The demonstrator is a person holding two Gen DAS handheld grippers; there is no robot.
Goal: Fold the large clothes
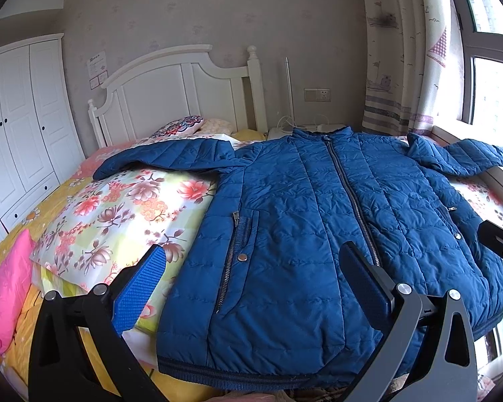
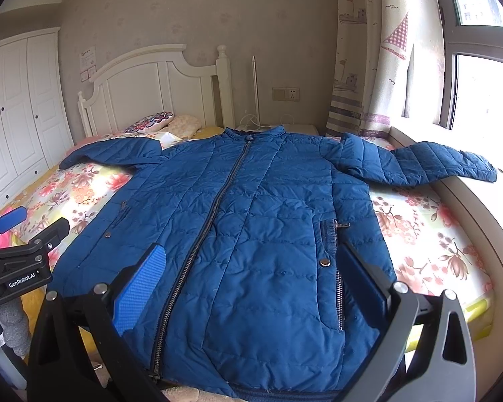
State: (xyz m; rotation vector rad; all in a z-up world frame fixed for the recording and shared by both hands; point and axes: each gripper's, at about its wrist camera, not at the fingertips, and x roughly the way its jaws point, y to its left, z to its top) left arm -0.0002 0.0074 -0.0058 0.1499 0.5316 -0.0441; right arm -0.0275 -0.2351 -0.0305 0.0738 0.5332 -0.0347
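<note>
A blue quilted jacket [image 1: 305, 221] lies flat and zipped on the bed, front up, collar toward the headboard, both sleeves spread out. It also shows in the right wrist view [image 2: 251, 221]. My left gripper [image 1: 251, 261] is open and empty, above the jacket's lower left part near the hem. My right gripper [image 2: 251, 261] is open and empty, above the lower right part by the pocket zip. The left gripper also shows at the left edge of the right wrist view [image 2: 33, 231]. The right sleeve [image 2: 429, 164] reaches onto the window sill.
The bed has a floral sheet [image 1: 124, 214] and a white headboard [image 1: 171, 93]. A pink pillow [image 1: 6, 288] lies at the left. A white wardrobe [image 1: 20, 127] stands at the left. The window sill [image 2: 469, 201] and curtain [image 2: 362, 67] are at the right.
</note>
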